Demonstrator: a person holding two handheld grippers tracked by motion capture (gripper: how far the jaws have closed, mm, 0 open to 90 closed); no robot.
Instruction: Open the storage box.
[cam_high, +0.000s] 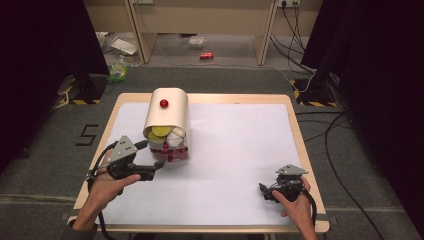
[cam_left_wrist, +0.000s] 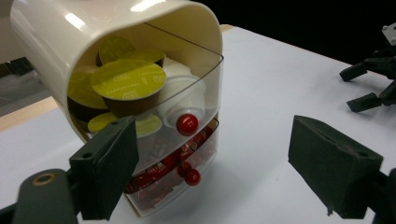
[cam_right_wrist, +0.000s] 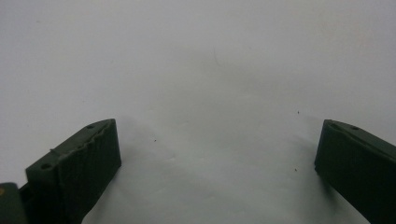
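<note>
Facing capsule dispenser (cam_left_wrist: 140, 60) with left claw (cam_left_wrist: 210, 163) released | right claw (cam_right_wrist: 219, 158) released over white table (cam_right_wrist: 196, 56)

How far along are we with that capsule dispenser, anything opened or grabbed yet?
Nothing looks done yet: the cream capsule dispenser stands closed, its clear drawers with red knobs pushed in and the capsules inside. In hand: the left gripper is open at the drawer fronts, gripping nothing. The right gripper rests open over bare white table. Any pulling or picking is left.
</note>
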